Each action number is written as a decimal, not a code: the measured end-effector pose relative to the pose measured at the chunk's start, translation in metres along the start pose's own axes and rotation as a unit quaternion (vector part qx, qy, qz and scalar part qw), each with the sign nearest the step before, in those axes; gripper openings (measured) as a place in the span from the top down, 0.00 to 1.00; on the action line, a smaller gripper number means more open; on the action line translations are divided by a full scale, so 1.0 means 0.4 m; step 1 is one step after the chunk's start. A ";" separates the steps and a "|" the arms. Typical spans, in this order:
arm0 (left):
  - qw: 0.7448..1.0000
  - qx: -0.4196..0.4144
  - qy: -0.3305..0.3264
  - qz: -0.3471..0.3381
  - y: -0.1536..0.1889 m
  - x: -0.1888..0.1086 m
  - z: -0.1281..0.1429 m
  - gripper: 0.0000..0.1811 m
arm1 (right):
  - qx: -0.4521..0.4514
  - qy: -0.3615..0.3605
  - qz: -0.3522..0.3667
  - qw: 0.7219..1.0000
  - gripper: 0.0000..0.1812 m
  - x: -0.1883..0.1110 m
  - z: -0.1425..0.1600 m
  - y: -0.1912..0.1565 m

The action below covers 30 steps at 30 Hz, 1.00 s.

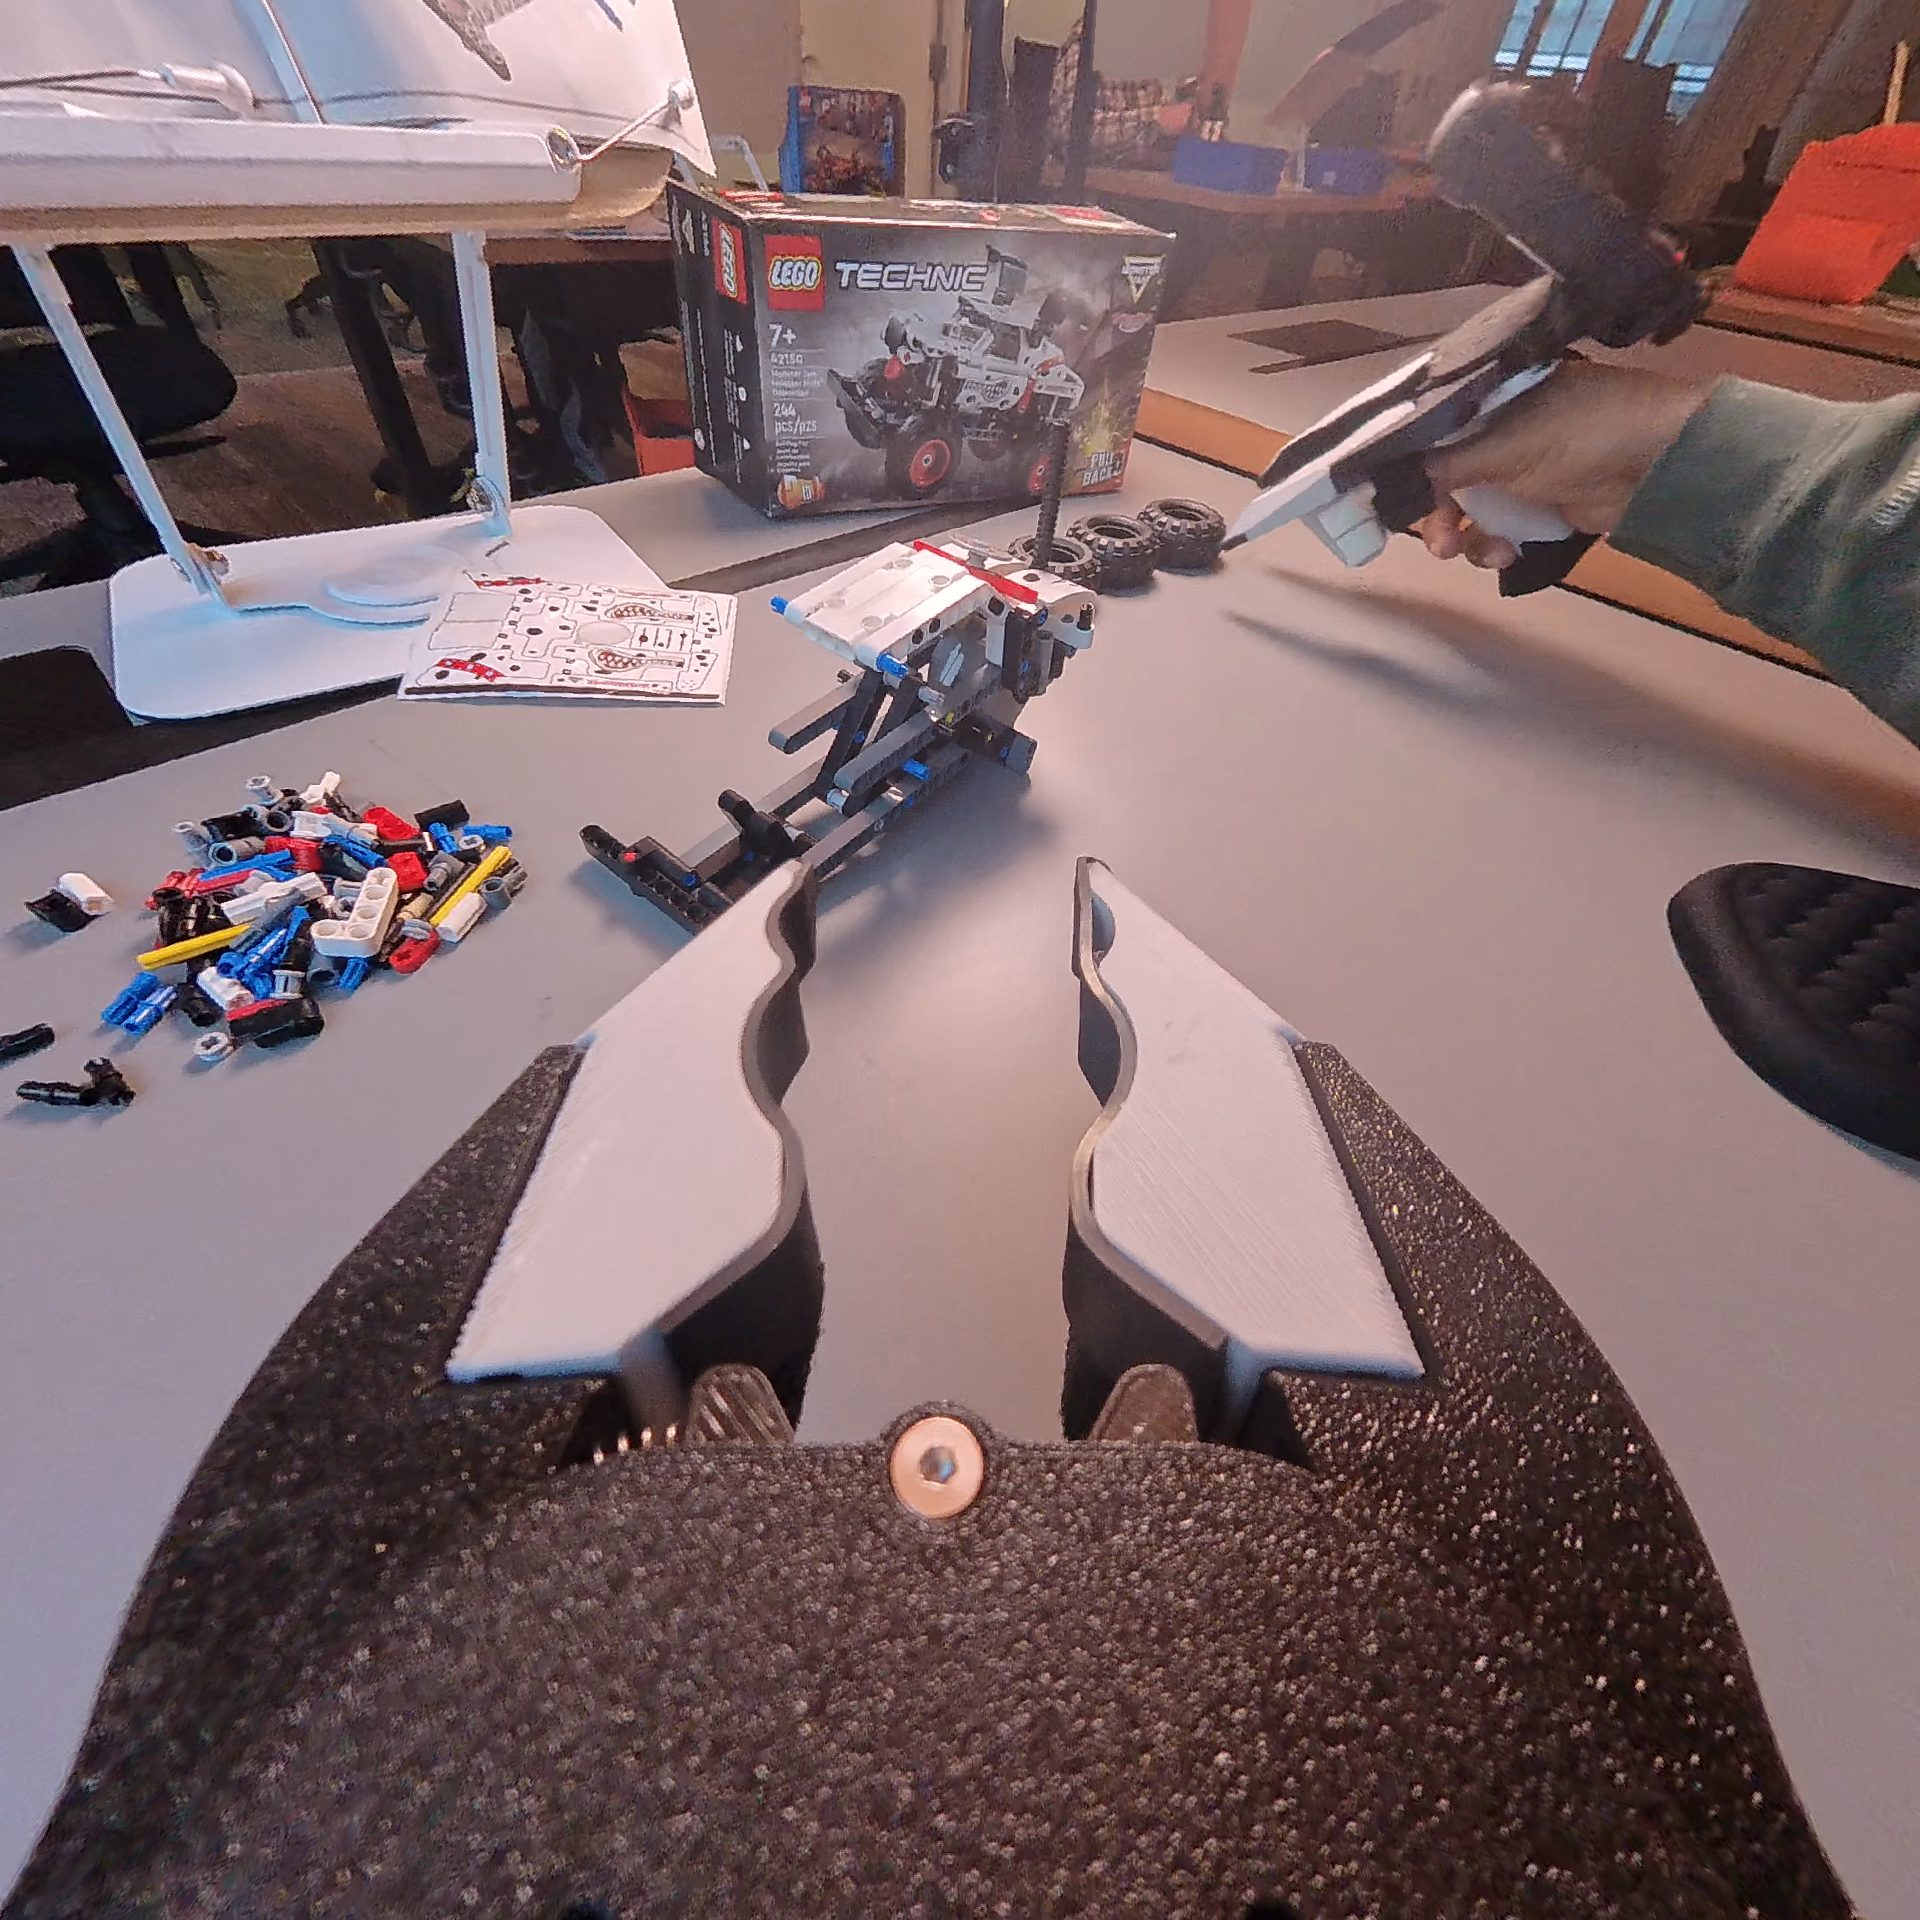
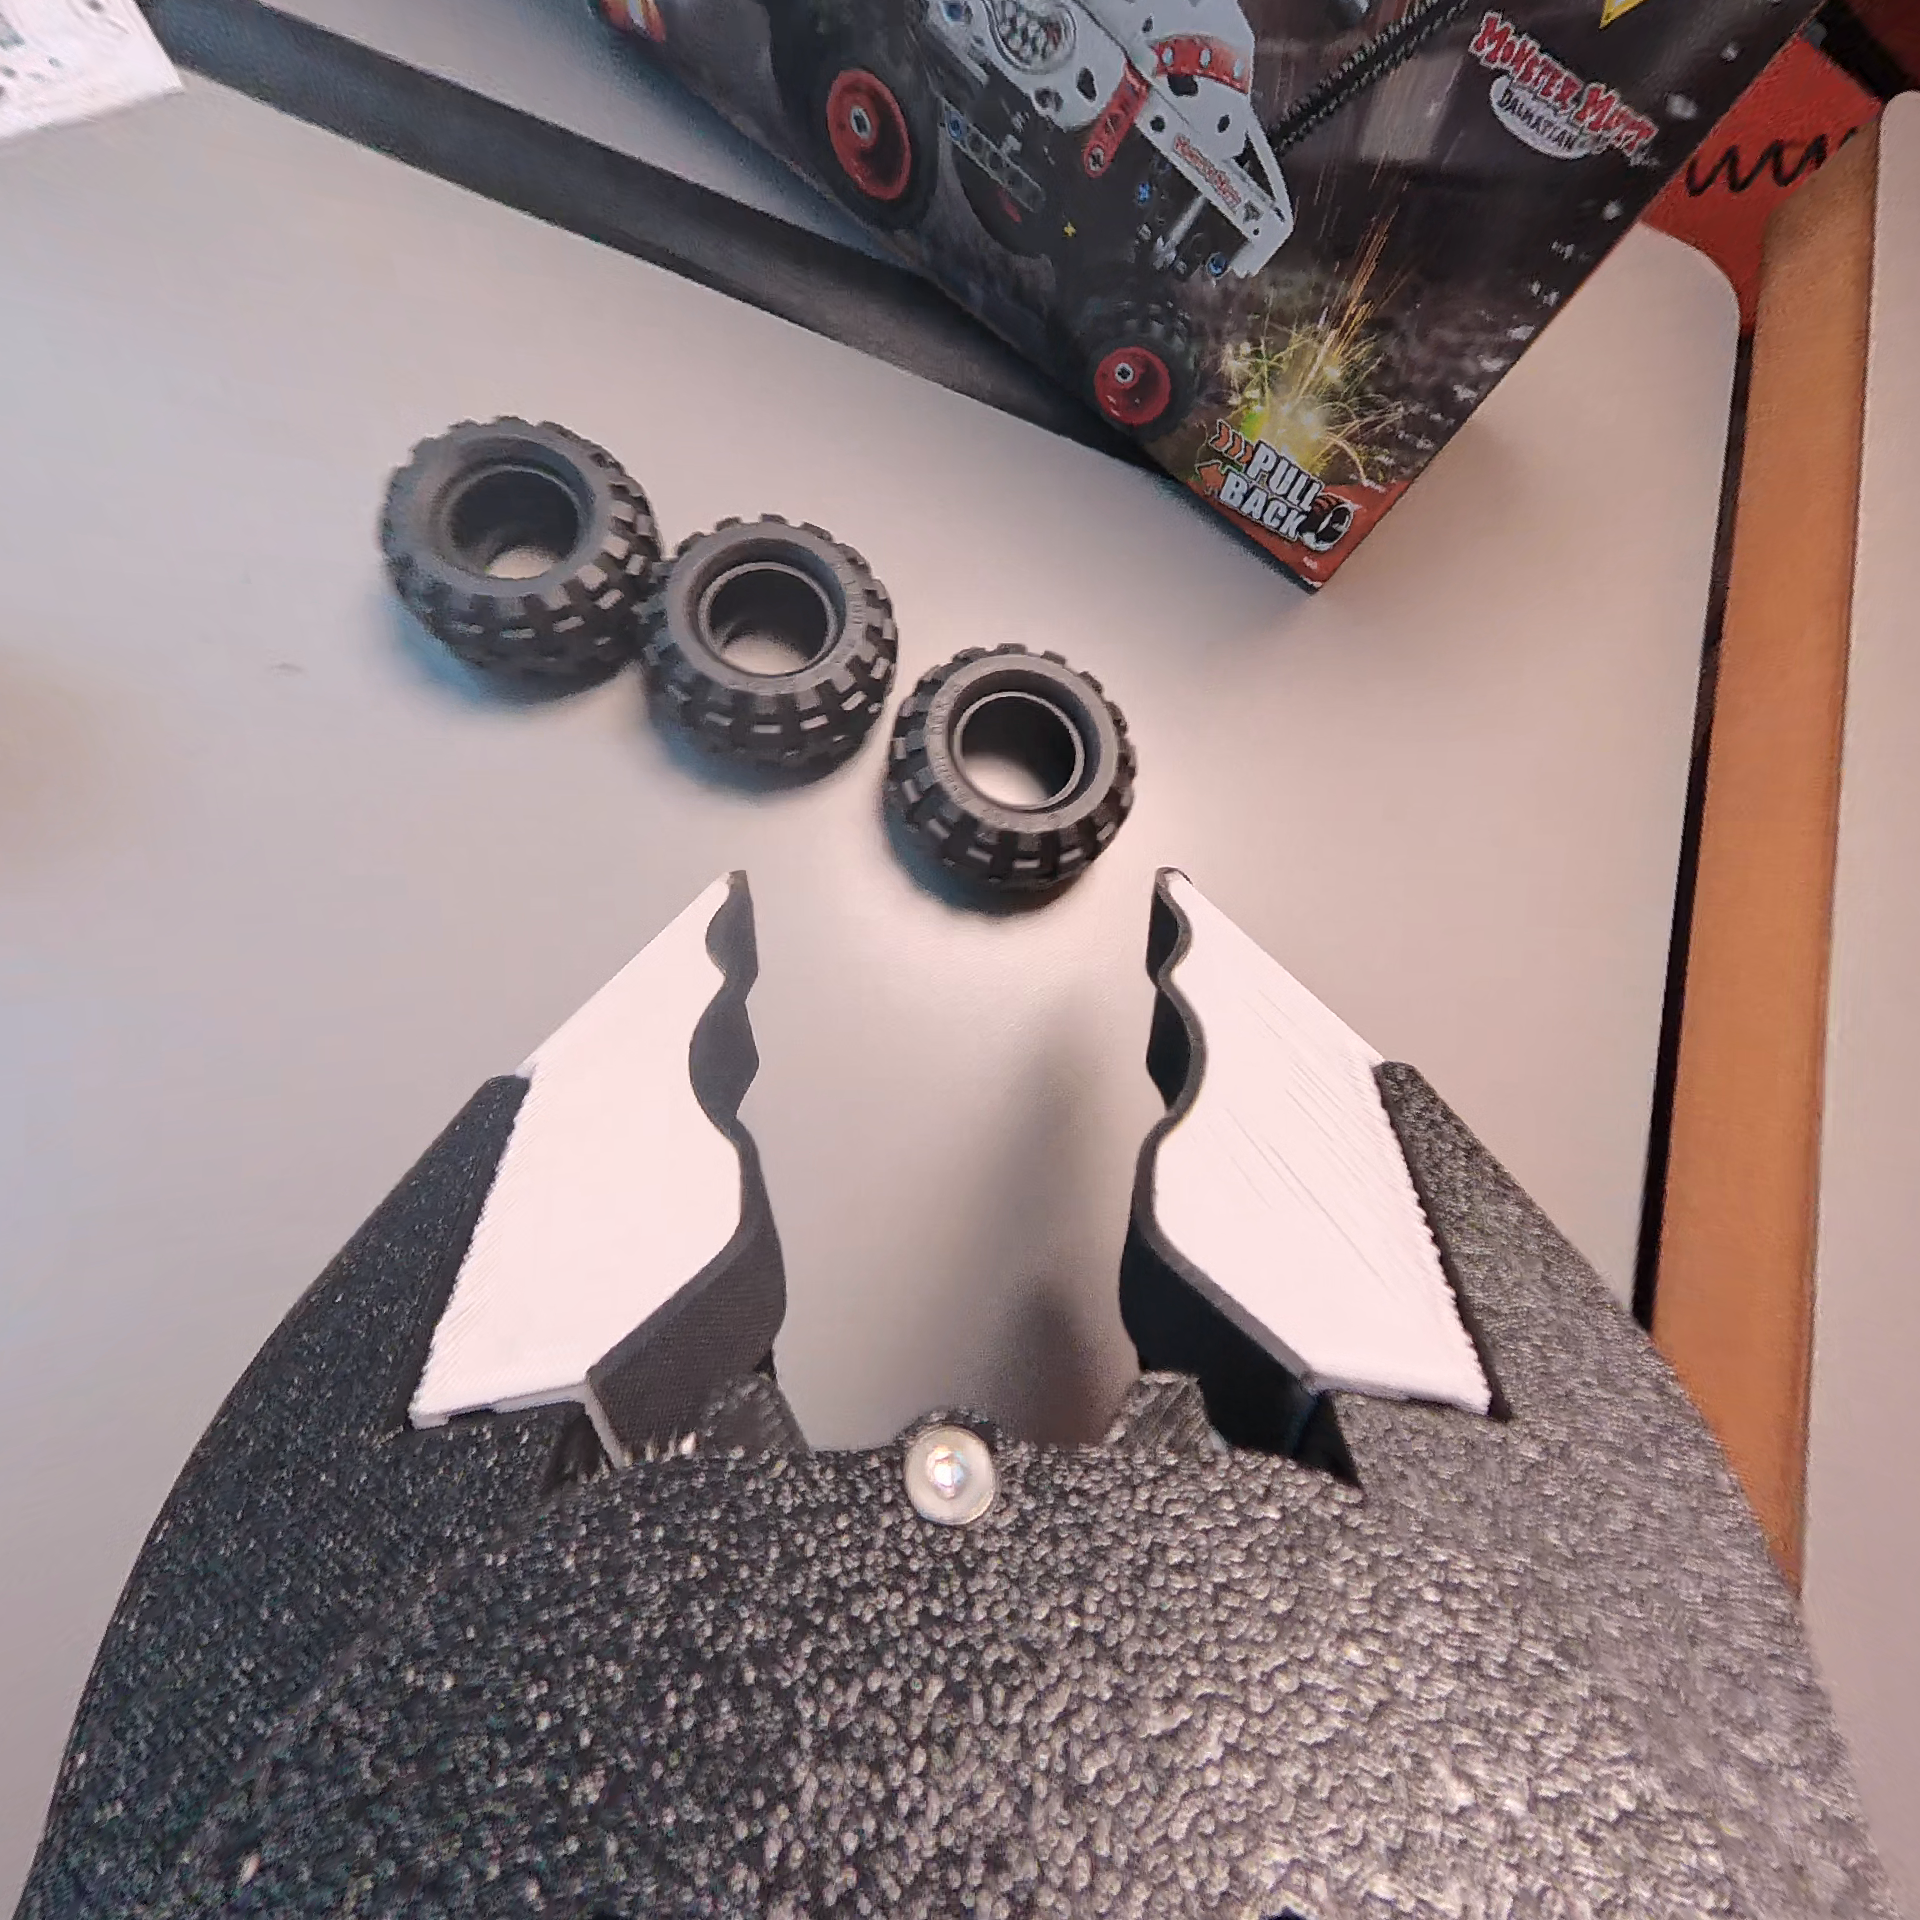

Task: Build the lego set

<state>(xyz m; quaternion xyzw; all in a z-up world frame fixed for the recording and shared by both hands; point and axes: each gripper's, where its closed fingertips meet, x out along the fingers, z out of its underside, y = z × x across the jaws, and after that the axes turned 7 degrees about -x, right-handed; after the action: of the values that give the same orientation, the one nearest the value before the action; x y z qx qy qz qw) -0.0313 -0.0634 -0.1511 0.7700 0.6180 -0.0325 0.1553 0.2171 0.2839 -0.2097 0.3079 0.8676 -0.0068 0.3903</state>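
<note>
A half-built truck chassis, white on top and grey and black below, lies on the grey table. My left gripper is open and empty, just short of its near black end. A pile of small loose parts lies to the left. Three black tyres sit behind the chassis. In the right wrist view my right gripper is open and empty, hovering just before the nearest tyre, with two more tyres to its left. The right gripper also shows in the left wrist view, near the tyres.
The set's box stands behind the tyres and also shows in the right wrist view. A sticker sheet and a white stand holding the instructions are at back left. A black mat lies at right. The table's wooden edge runs along the right. The gap from one gripper's tips to the other's is roughly 45 cm.
</note>
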 end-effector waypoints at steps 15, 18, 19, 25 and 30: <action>0.999 0.020 0.016 -0.027 -0.014 -0.003 -0.011 0.59 | 0.099 0.123 0.043 0.986 0.53 -0.165 0.013 -0.249; 0.999 0.017 0.018 -0.029 -0.019 -0.004 -0.012 0.59 | 0.082 0.127 0.058 0.987 0.54 -0.160 0.009 -0.247; 0.999 0.017 0.018 -0.029 -0.020 -0.003 -0.012 0.59 | 0.087 0.129 0.053 0.986 0.54 -0.158 0.009 -0.251; 0.999 0.017 0.008 -0.036 -0.032 0.011 0.009 0.55 | 0.111 0.137 0.039 0.984 0.55 -0.159 0.024 -0.259; 0.999 0.025 0.005 -0.039 -0.036 0.027 0.018 0.49 | 0.118 0.147 0.034 0.981 0.57 -0.172 0.027 -0.250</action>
<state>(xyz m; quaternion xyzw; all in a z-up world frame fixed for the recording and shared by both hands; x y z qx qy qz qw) -0.0418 -0.0527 -0.1634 0.7494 0.6470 -0.0507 0.1314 0.2051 0.1636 -0.1931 0.3785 0.8978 -0.0505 0.2193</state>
